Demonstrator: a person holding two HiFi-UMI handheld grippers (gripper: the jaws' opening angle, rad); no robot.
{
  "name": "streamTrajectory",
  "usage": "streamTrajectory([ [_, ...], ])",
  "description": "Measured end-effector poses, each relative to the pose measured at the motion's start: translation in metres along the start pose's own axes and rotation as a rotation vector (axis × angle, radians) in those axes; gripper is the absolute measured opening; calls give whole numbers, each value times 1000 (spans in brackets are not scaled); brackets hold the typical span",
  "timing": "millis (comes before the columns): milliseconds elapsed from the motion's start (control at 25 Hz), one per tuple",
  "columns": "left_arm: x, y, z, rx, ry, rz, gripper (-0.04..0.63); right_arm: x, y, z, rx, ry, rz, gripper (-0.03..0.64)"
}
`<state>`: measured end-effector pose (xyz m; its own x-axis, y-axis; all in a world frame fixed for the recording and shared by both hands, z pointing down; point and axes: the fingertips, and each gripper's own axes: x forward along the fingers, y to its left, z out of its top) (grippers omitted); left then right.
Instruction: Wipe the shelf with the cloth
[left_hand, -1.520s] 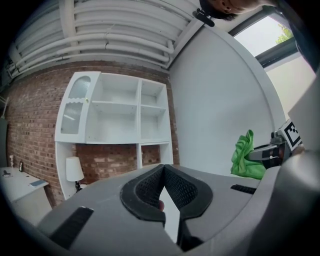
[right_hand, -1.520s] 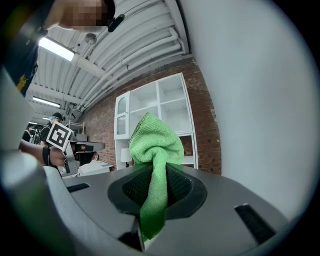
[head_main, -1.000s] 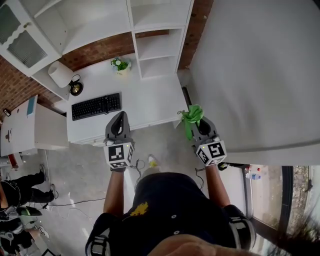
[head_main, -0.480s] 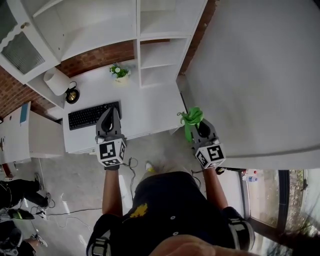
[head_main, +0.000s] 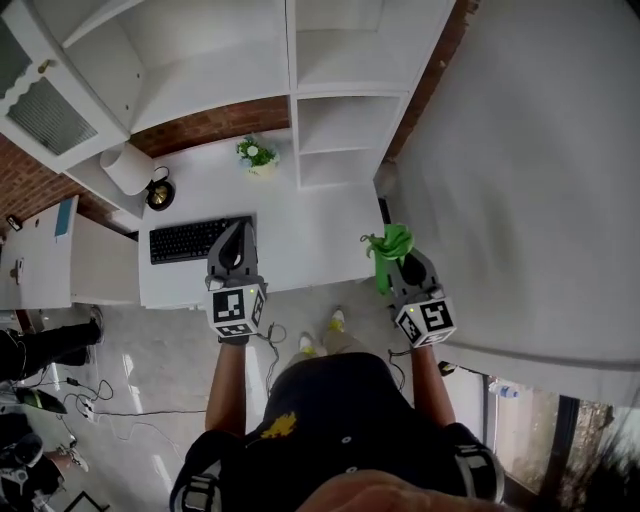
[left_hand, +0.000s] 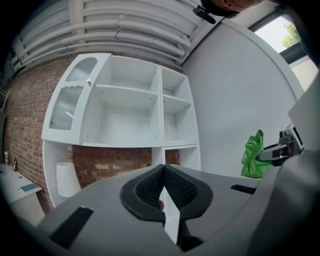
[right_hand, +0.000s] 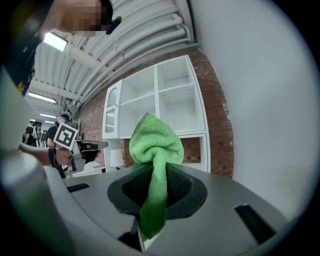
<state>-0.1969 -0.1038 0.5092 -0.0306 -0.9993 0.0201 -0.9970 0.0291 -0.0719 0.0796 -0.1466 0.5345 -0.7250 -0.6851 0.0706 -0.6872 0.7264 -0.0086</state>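
Cloth (right_hand: 152, 145): green, pinched in the right gripper (right_hand: 157, 187). Its long axis runs along the line of the jaws. The bunched head sticks out past the jaw tips and points forward at the shelf (right_hand: 170, 100). A narrower tail trails back between the pads towards the camera. In the head view the bunch points up-frame, over the near edge of the white desk (head_main: 300, 210). The cloth is clear of the shelf and touches no board.

Right gripper: jaws clamped on the cloth's mid-section. Left gripper (left_hand: 164, 187): jaws pressed together at the tips, with no object between them.

Pose: both forearms reach forward from the torso, roughly parallel. The grippers sit about level with each other and well apart, both aimed at the desk and shelf. The marker cubes face up to the head camera. The left gripper hovers over the desk's front edge beside the black keyboard (head_main: 200, 238). The right one is near the desk's right corner, close to the grey wall (head_main: 540, 180).

Also on the desk: a small potted plant (head_main: 258, 155) at the foot of the shelf.

Limits: the cubes cover most of both hands. The shelf's upper compartments are cut off at the top of the head view. The pads hide the stretch of cloth inside the jaws.
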Motion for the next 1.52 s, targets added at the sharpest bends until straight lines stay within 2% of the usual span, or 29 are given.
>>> streamTrajectory([
  [120,19,0,12,22,10,10,17,26,-17,13,51,-30,59,46],
  [240,40,2,31,47,-6,19,17,58,-28,41,81,-74,163,46],
  [360,61,-4,54,20,-40,-37,17,85,-29,84,70,-121,240,46],
  [520,93,-1,97,96,-63,-100,17,115,-14,154,-42,-124,327,46],
  [640,110,2,126,78,-55,-174,17,127,-3,206,-139,-114,376,46],
  [760,117,14,152,69,-64,-196,17,133,7,259,-258,-111,405,46],
  [880,127,24,176,79,-69,-194,18,143,7,310,-353,-108,421,46],
  [1000,139,25,196,122,-73,-179,18,156,1,356,-426,-105,424,46],
  [1240,156,12,243,163,-149,-213,18,195,-1,443,-735,-173,316,46],
  [1360,158,2,262,154,-186,-232,18,218,-13,468,-875,-155,247,46],
  [1520,162,-7,272,148,-208,-258,18,238,-28,507,-914,-188,241,46],
])
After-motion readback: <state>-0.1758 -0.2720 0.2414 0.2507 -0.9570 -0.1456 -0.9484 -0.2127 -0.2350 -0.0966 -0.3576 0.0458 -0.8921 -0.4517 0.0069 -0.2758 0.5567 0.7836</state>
